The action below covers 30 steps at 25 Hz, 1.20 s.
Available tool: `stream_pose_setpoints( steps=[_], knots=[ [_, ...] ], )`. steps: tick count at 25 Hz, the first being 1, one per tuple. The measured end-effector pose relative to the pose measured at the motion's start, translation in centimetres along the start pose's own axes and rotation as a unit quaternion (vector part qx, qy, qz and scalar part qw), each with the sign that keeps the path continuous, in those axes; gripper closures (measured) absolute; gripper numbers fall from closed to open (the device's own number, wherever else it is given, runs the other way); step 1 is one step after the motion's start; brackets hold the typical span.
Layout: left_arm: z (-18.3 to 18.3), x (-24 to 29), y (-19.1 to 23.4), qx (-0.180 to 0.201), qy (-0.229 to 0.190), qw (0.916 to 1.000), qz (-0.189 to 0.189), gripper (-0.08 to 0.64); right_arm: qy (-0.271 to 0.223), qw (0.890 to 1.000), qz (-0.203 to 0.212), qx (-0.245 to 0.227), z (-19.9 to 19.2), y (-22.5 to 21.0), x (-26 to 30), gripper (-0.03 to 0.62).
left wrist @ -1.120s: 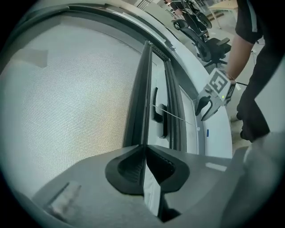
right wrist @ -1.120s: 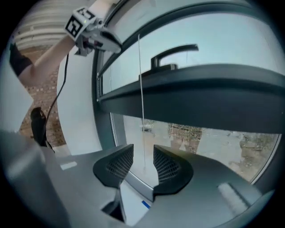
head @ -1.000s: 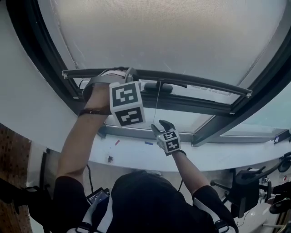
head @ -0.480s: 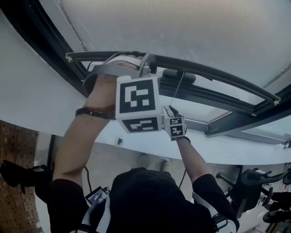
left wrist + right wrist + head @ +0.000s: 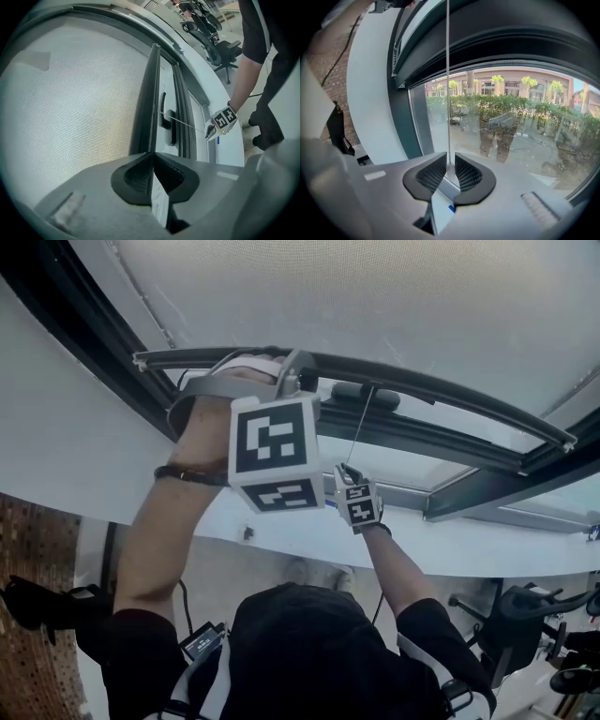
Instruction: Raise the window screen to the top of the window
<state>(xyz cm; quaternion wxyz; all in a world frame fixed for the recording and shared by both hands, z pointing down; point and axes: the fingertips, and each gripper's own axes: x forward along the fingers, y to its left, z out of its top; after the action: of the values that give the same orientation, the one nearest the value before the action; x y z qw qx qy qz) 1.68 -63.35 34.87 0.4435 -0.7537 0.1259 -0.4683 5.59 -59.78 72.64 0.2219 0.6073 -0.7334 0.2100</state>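
Observation:
The window screen (image 5: 356,296) is a pale mesh with a dark bottom bar (image 5: 441,395) across the window. My left gripper (image 5: 292,369) reaches up and is shut on that bar near its left end. In the left gripper view the bar (image 5: 147,98) runs away from the closed jaws. A thin pull cord (image 5: 359,439) hangs taut and slanted from the bar's middle. Lower down, my right gripper (image 5: 345,471) has the cord's end between its closing jaws. In the right gripper view the cord (image 5: 448,70) rises straight out from the narrow gap between the pads.
The dark window frame (image 5: 487,488) and a white sill (image 5: 469,545) lie below the bar. A window handle (image 5: 169,126) sits on the frame behind the cord. A brick wall (image 5: 33,634) is at the lower left, with office chairs (image 5: 525,615) at the lower right.
My right gripper has come down a little and its spread jaws have closed in on the cord's end, which now slants. My left gripper has stayed on the bar.

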Motion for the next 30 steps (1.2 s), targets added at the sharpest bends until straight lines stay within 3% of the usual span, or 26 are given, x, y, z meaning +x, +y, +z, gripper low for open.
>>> stream_pose_setpoints(
  steps=[8,14,21,26,30],
  knots=[
    [-0.1,-0.1,0.2,-0.002,0.001,0.9998,0.019,0.537,0.014,0.999,0.025,-0.025,-2.1,1.6,-4.5,0.535],
    [0.3,-1.2,2.3,-0.002,-0.005,0.9985,0.055,0.535,-0.01,0.997,0.041,-0.07,-0.9,2.6,-8.9,0.537],
    [1.3,-4.3,6.7,0.0,-0.021,0.9952,0.096,0.532,-0.033,0.996,0.029,-0.075,2.6,2.7,-12.0,0.537],
    [1.7,-5.7,8.6,-0.01,-0.057,0.9864,0.154,0.528,-0.044,0.994,0.021,-0.098,4.0,3.0,-13.1,0.537],
    [2.3,-8.4,11.2,-0.028,-0.097,0.9702,0.22,0.517,-0.068,0.993,0.016,-0.093,7.1,3.0,-14.6,0.538]
  ],
)
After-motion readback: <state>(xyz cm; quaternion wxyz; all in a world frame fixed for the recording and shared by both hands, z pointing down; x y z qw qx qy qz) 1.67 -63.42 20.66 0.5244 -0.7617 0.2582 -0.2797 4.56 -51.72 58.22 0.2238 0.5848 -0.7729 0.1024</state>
